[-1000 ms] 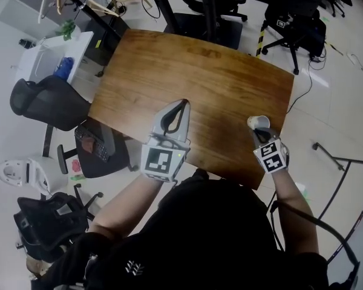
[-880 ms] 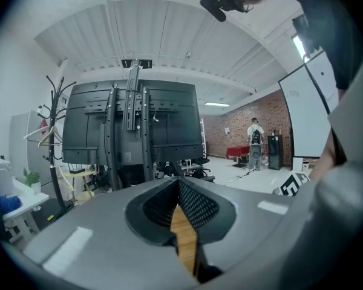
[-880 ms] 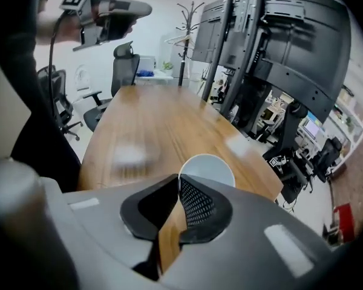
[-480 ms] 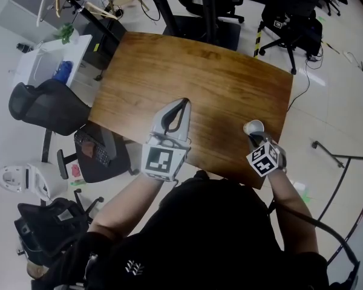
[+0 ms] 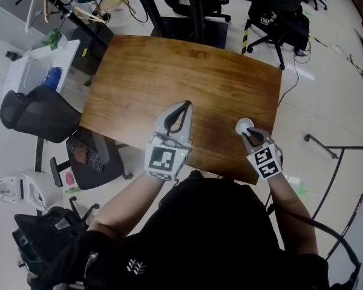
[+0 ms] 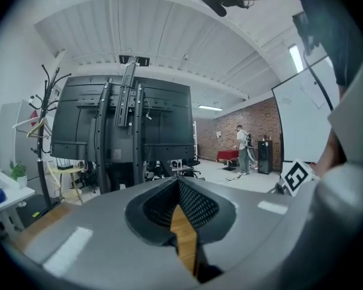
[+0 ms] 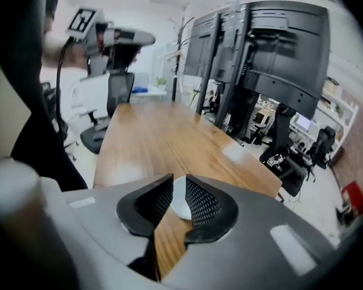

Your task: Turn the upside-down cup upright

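Observation:
A small white cup (image 5: 244,125) stands mouth up on the wooden table (image 5: 169,71), close to its front right corner. My right gripper (image 5: 250,135) hovers just behind and above it, pointing steeply down. Its jaws are opening, and the pads no longer press on the cup. In the right gripper view the cup (image 7: 180,203) shows through the narrow gap below the right gripper's (image 7: 179,177) tips. My left gripper (image 5: 181,105) hangs over the table's front middle, shut with nothing in it. In the left gripper view, the left gripper (image 6: 179,181) has its tips together.
The table's front edge runs just under both grippers, and its right edge lies close to the cup. Black office chairs (image 5: 33,113) and a white desk (image 5: 33,68) stand on the floor to the left. More chairs (image 5: 278,26) stand beyond the far edge.
The right gripper held the cup shut a second ago. Now its jaws have parted and it has lifted slightly off the cup. The left gripper has stayed put.

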Available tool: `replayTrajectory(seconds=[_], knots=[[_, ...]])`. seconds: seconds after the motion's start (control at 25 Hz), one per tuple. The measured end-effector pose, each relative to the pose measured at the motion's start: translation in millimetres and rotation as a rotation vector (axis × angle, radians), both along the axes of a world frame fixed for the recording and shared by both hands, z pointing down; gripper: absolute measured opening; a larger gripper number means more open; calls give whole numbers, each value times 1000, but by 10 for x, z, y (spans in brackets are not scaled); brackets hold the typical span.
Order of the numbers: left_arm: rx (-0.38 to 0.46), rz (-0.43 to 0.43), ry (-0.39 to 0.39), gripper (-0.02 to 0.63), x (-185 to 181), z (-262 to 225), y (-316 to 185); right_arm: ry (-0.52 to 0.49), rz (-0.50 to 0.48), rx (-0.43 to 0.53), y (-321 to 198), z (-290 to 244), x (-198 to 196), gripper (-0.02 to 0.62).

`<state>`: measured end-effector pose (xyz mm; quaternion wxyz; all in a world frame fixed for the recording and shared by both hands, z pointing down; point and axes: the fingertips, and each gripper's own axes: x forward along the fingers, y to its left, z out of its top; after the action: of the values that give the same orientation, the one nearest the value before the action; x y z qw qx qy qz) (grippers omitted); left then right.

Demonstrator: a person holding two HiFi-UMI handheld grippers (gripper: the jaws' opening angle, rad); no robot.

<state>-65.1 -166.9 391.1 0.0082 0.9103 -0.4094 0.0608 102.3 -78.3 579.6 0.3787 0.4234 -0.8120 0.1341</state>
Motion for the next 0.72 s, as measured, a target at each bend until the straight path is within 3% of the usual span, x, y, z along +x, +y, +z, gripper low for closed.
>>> replayTrajectory(seconds=[0.16, 0.24, 0.36, 0.48, 0.56, 0.72], knots=[[-30, 29, 6, 0, 223, 130, 21, -526, 358, 93, -70, -474, 416, 24], [-67, 32, 29, 0, 383, 195, 11, -671, 444, 150, -58, -601, 660, 2], [-133, 22, 69, 0, 736, 352, -27, -625, 423, 221, 41, -601, 811, 2], [-88, -16, 69, 0, 898, 315, -56, -570, 413, 270, 68, -630, 767, 1], [-62, 6, 52, 0, 935, 264, -4, -561, 405, 292, 84, -690, 716, 0], [-76, 31, 18, 0, 914, 341, 89, -534, 397, 315, 99, -743, 698, 2]])
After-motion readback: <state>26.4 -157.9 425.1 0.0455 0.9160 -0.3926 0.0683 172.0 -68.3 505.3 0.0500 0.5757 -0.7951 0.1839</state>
